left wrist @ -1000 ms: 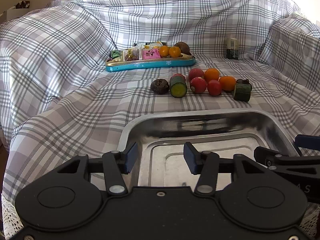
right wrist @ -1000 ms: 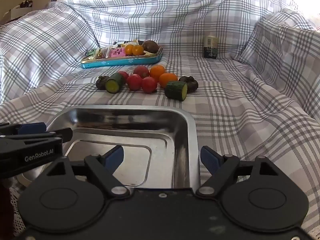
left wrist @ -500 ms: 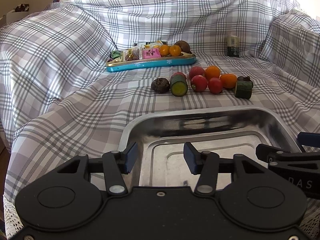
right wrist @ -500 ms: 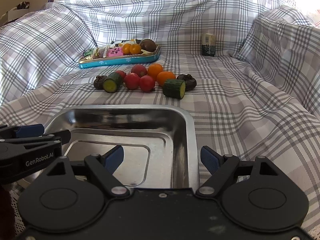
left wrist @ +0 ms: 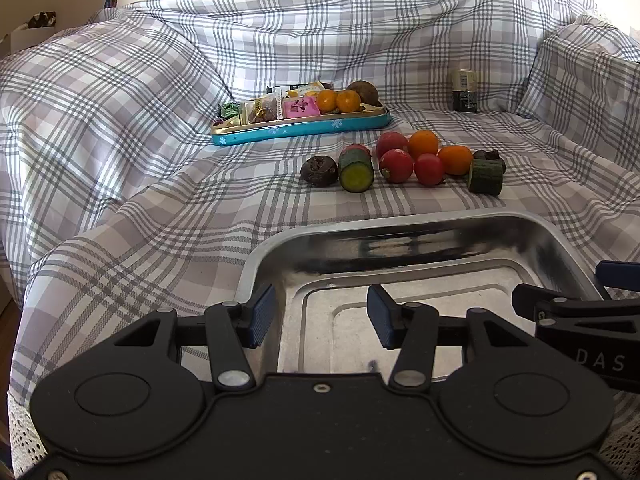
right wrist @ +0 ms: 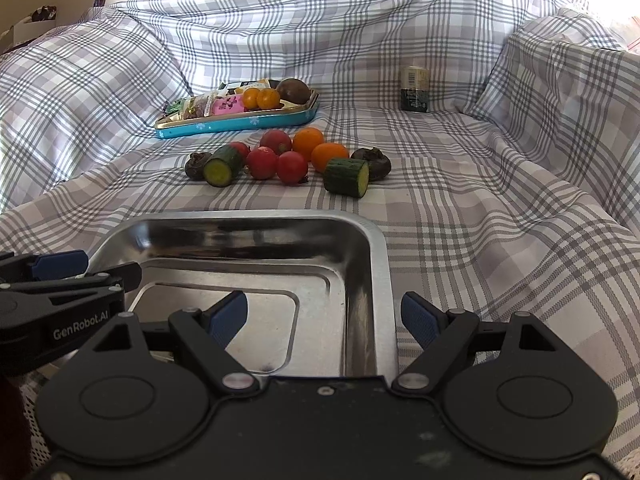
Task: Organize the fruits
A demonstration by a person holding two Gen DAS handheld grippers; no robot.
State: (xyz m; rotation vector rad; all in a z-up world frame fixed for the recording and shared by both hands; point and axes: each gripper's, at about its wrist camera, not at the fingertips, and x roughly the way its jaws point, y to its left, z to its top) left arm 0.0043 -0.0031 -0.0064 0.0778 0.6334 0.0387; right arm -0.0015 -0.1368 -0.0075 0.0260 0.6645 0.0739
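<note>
Both tongs held apart, empty, at steel tray (left wrist: 400, 228).
Left tongs (left wrist: 320, 316) and right tongs (right wrist: 324, 316) are seen over tray's near rim; fruit cluster (left wrist: 404, 162) is laid beyond it.

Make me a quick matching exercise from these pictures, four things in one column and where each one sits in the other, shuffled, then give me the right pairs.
Things
1. steel tray
2. blue tin
3. jar
4. cucumber pieces

Places
A. upright by the checked cloth's back fold, apart from the rest
B. among the loose fruit on the cloth, one at each side of the cluster
C. nearest, under both open grippers, left and right, with nothing in it
D. behind the fruit cluster, holding snack packets and two small oranges

Pairs: 1-C, 2-D, 3-A, 4-B
</note>
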